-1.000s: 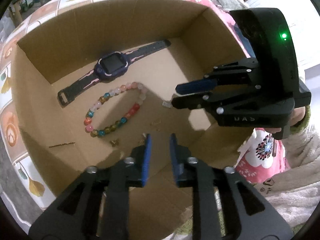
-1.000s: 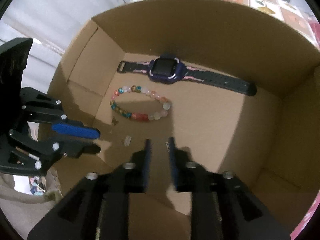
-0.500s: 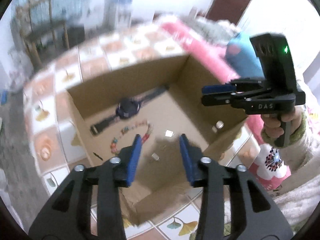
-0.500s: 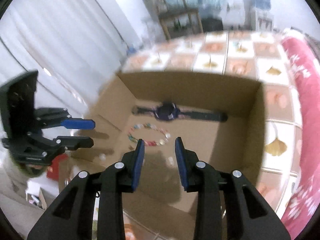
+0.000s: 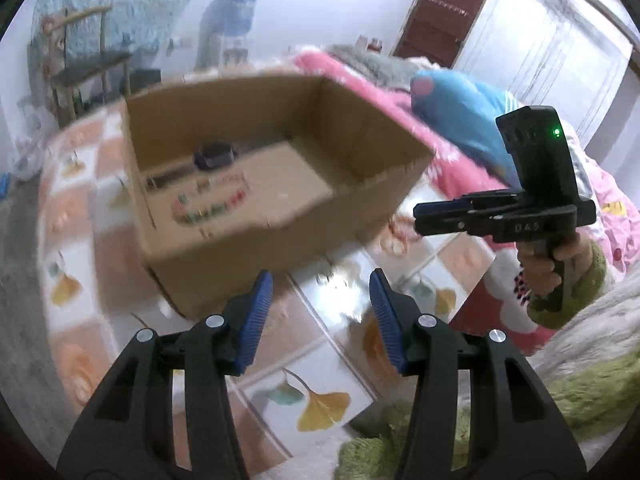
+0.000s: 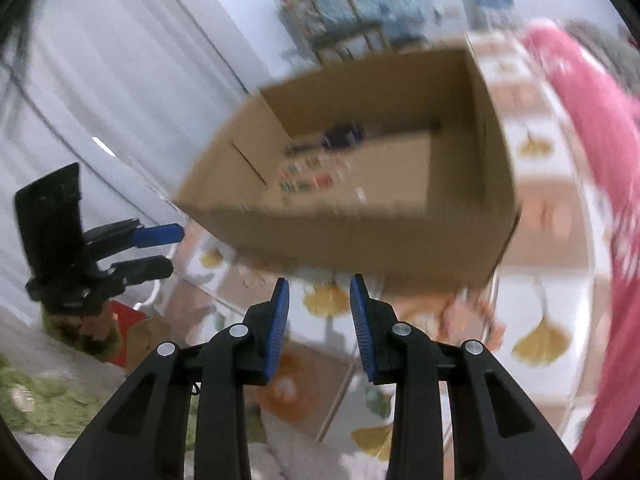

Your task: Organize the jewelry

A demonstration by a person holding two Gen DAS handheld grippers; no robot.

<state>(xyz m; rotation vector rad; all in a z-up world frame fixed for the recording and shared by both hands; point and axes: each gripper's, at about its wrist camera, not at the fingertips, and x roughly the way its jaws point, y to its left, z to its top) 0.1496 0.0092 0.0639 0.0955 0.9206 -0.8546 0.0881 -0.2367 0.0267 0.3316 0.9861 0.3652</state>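
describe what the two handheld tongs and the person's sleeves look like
Both tongs are black plastic with two fingers lined by ribbed blue pads and silver screws at the joints. The left tongs and right tongs match. The right unit's side bears pale lettering and an upright black block with a green light. The hand gripping it wears a fuzzy green sleeve.

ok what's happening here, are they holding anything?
No. A person holds a gripper in each hand over a tiled tabletop, both short of the cardboard box. The left gripper is opening with nothing between its fingers; the right gripper is open and empty too. A smartwatch and a beaded bracelet lie on the box floor. The frames are blurred.
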